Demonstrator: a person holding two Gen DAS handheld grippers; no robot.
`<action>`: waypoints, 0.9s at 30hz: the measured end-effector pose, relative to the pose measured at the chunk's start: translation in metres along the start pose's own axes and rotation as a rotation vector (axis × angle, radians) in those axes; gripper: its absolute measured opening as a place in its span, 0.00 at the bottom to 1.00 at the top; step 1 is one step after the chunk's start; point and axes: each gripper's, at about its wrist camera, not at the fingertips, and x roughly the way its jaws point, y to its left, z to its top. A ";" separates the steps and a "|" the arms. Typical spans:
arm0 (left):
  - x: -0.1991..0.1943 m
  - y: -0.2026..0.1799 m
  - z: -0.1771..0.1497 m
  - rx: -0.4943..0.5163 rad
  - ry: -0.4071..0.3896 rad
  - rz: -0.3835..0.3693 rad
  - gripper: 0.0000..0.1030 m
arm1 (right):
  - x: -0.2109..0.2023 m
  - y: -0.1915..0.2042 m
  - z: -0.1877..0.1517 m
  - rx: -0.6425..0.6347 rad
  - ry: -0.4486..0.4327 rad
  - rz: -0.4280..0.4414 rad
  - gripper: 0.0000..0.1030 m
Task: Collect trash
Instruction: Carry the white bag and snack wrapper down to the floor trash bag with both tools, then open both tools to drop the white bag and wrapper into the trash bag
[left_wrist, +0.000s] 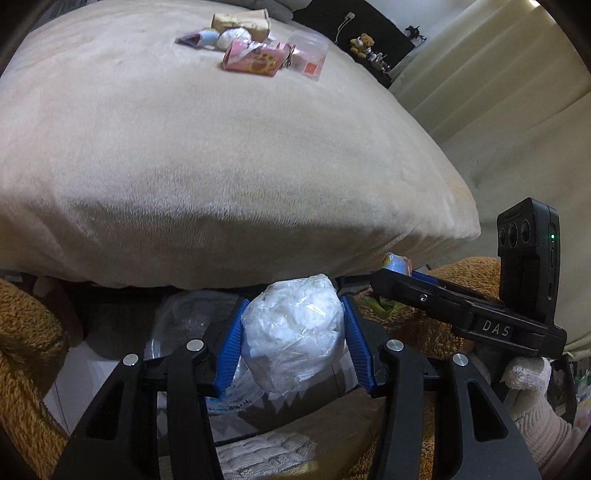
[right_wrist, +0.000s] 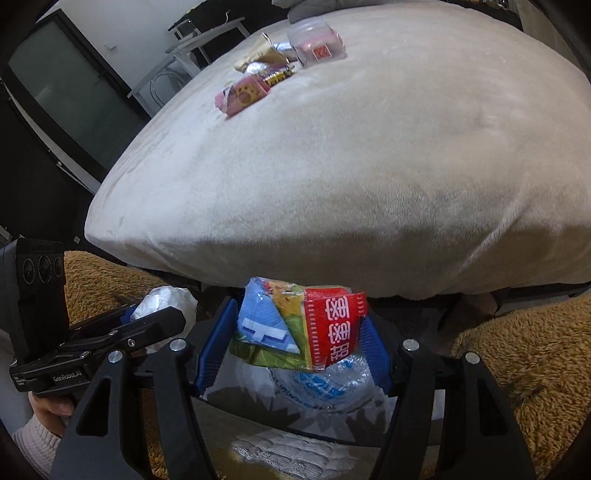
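Observation:
My left gripper (left_wrist: 293, 332) is shut on a white crumpled plastic wad (left_wrist: 295, 336), its blue pads pressed on both sides. In the right wrist view the same wad (right_wrist: 168, 301) shows at the left, beside the left gripper's body. My right gripper (right_wrist: 297, 332) is shut on a bundle of wrappers (right_wrist: 295, 325): blue, green and a red one with white characters. Both grippers hang below the bed's near edge, over clear crumpled plastic (right_wrist: 325, 384) lying beneath them. Far up on the beige bed (left_wrist: 221, 166) lies a pile of wrappers (left_wrist: 251, 51), among them a pink packet (right_wrist: 242, 96).
A brown fuzzy rug or blanket (right_wrist: 517, 350) spreads on both sides under the grippers. A dark glass door (right_wrist: 55, 92) and a metal table frame (right_wrist: 192, 48) stand left of the bed. Curtains (left_wrist: 498, 92) hang to the right. A gloved hand (left_wrist: 524, 373) holds the right gripper.

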 end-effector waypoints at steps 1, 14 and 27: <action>0.005 0.003 0.000 -0.011 0.021 0.005 0.48 | 0.004 -0.002 0.000 0.012 0.017 0.004 0.62; 0.056 0.037 -0.007 -0.142 0.236 0.043 0.48 | 0.074 -0.025 0.005 0.140 0.248 0.003 0.62; 0.083 0.060 -0.015 -0.223 0.372 0.071 0.48 | 0.110 -0.028 -0.002 0.201 0.415 -0.012 0.63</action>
